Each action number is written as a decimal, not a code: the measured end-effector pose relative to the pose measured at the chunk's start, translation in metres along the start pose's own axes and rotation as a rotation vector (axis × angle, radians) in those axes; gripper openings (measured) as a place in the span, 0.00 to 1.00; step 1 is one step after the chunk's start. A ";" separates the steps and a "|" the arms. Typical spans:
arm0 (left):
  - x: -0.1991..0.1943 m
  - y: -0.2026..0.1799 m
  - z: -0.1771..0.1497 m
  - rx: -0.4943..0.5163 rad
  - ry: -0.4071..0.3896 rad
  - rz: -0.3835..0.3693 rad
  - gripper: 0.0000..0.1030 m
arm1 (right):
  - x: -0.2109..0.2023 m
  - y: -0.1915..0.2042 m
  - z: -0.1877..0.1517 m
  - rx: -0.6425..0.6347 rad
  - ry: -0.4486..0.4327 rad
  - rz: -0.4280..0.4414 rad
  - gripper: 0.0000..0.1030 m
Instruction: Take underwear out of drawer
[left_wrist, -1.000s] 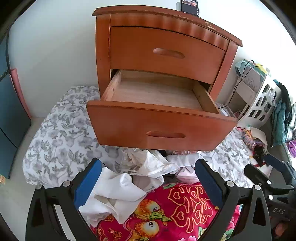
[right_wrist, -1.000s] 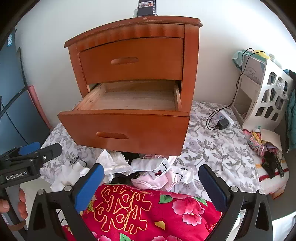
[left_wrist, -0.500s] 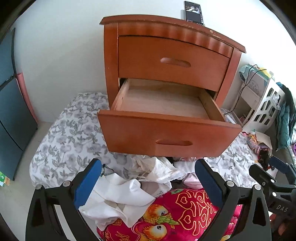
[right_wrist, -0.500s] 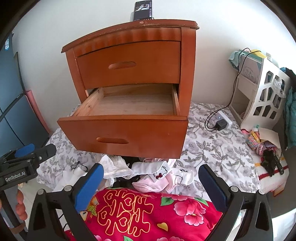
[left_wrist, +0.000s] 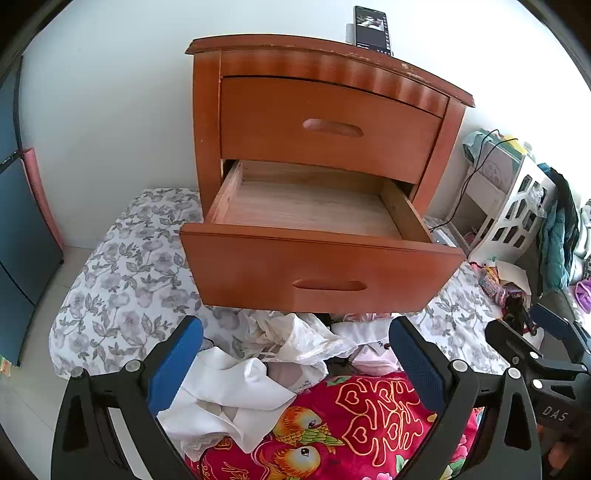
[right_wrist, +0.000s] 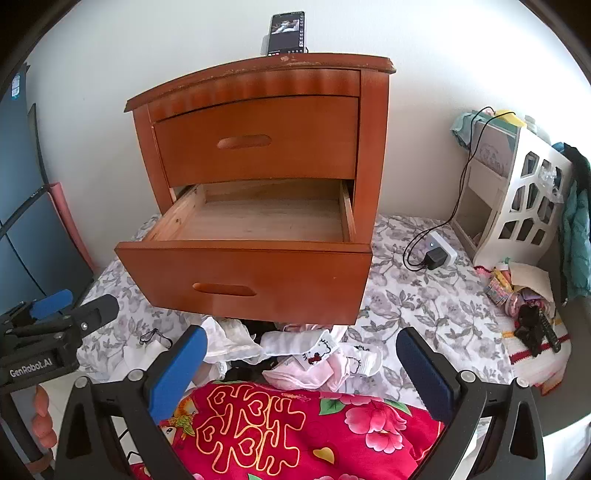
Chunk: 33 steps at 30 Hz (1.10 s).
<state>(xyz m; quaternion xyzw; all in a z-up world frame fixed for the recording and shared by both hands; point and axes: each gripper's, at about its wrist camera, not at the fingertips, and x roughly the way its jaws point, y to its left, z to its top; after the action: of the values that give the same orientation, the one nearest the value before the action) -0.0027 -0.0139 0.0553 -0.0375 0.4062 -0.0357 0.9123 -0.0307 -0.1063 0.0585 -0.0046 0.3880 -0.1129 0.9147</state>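
Note:
The wooden nightstand's lower drawer (left_wrist: 317, 269) (right_wrist: 243, 280) is pulled out, and only its bare wood floor shows inside. Below its front, white and pink underwear (left_wrist: 295, 343) (right_wrist: 314, 362) lies in a heap on the floral sheet, beside a white cloth (left_wrist: 229, 398). My left gripper (left_wrist: 295, 362) hangs open above that heap with nothing between its blue pads. My right gripper (right_wrist: 299, 369) is open too, over the pink and white pieces, holding nothing. Each gripper shows at the edge of the other's view.
A red patterned blanket (left_wrist: 351, 424) (right_wrist: 295, 424) lies just under both grippers. A phone (right_wrist: 286, 33) stands on the nightstand top. To the right are a charger with cable (right_wrist: 432, 254), a white cut-out shelf (right_wrist: 517, 199) and a clutter of small items (right_wrist: 524, 302).
Both grippers have drawn back and up from the drawer, so the nightstand looks smaller and its top and the phone have come into view. The clothes lie unchanged.

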 end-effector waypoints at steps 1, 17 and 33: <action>0.000 0.000 0.000 0.001 0.000 0.006 0.98 | -0.001 0.001 0.000 0.000 -0.005 0.000 1.00; -0.006 0.006 0.002 -0.004 -0.011 0.046 0.98 | -0.008 0.001 0.000 0.003 -0.020 0.005 1.00; -0.005 0.002 0.001 0.009 0.009 0.030 0.98 | -0.013 -0.010 -0.003 0.038 -0.036 0.004 1.00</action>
<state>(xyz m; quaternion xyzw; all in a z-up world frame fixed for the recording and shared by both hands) -0.0057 -0.0115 0.0596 -0.0270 0.4109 -0.0240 0.9110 -0.0434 -0.1129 0.0665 0.0112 0.3692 -0.1185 0.9217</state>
